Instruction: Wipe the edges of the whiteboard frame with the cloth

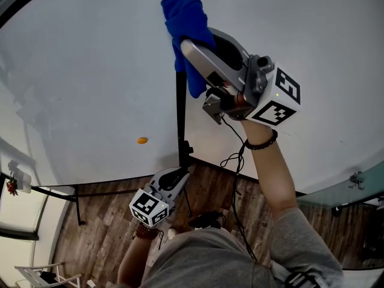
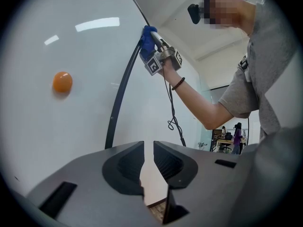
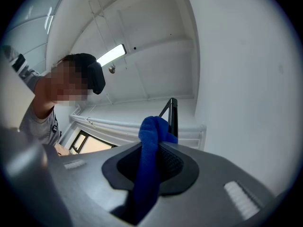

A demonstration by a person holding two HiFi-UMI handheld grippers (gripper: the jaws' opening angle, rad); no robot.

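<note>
The whiteboard (image 1: 90, 83) has a black frame edge (image 1: 180, 113) that runs vertically through the head view. My right gripper (image 1: 191, 47) is raised high and shut on a blue cloth (image 1: 186, 17), which presses against that edge near its top. In the right gripper view the cloth (image 3: 151, 141) bulges out between the jaws, right beside the black frame edge (image 3: 173, 112). My left gripper (image 1: 177, 176) hangs low near the frame's bottom end. Its jaws stand a narrow gap apart with nothing between them (image 2: 148, 150). The left gripper view also shows the cloth (image 2: 147, 39) on the frame edge (image 2: 120, 93).
An orange magnet (image 1: 142, 140) sticks to the board left of the frame edge. A black cable (image 1: 237, 161) dangles from the right gripper. Below lies a wooden floor (image 1: 108, 233) with black stand legs (image 1: 63, 192). A white chair (image 1: 36, 275) stands at the bottom left.
</note>
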